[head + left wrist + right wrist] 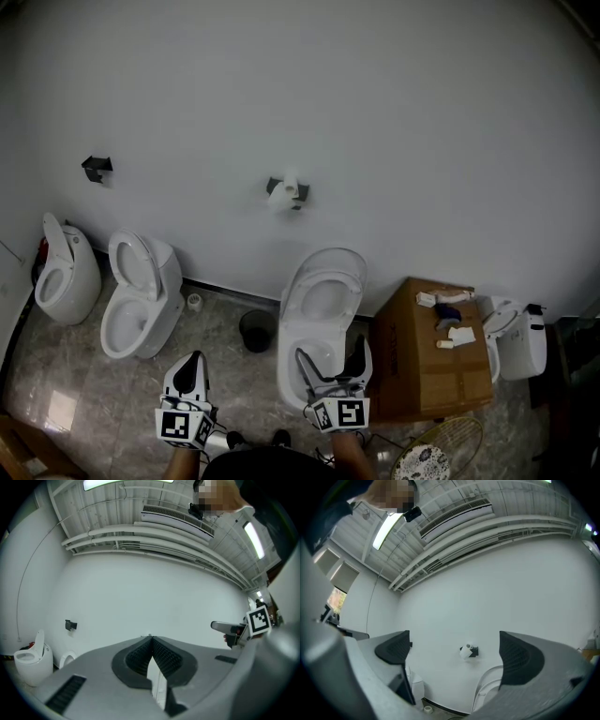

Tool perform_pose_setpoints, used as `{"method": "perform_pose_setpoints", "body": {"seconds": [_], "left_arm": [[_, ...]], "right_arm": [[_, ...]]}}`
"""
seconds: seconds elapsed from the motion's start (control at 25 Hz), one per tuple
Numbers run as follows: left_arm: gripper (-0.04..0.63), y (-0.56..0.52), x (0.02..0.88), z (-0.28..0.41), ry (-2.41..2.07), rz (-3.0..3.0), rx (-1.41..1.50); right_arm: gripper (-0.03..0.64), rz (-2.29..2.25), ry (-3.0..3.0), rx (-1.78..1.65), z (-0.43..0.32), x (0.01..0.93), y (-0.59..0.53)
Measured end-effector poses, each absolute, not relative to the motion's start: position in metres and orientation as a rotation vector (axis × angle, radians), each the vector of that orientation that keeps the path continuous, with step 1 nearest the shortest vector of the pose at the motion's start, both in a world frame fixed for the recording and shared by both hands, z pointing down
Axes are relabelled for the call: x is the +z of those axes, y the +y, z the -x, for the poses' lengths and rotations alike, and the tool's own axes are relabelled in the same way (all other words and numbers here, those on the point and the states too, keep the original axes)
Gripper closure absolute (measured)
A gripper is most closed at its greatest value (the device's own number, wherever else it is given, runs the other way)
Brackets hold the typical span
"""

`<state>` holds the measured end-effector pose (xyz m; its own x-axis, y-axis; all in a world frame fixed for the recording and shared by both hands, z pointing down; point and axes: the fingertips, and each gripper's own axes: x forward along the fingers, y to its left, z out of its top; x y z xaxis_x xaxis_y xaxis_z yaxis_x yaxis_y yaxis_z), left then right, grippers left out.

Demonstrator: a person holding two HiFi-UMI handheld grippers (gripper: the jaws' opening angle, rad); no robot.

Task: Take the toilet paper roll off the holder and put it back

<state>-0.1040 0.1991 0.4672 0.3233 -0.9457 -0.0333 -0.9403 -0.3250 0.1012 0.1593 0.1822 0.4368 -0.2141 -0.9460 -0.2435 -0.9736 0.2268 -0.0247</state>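
The roll (pixel 282 195) hangs on its wall holder (pixel 301 192), well apart from both grippers, so the whole task seems left: the left gripper (pixel 190 367) has fingers clenched empty, the right gripper (pixel 330 354) released wide.

White toilet paper roll (pixel 284 192) sitting on a small dark holder (pixel 302 193), holder fixed to the plain white wall (pixel 394 112), a short loose sheet hanging down from the roll, both well above the wall's bottom edge
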Motion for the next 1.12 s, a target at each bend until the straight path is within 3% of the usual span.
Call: {"method": "perform_pose_setpoints", "body": {"seconds": [1.12], "left_arm": [[0.592,0.187,0.480,0.203,-1.755,-2.570,-0.209]], "right_arm": [[0.044,1.905,2.239,0.217,-0.076,0.440,0.183]]}}
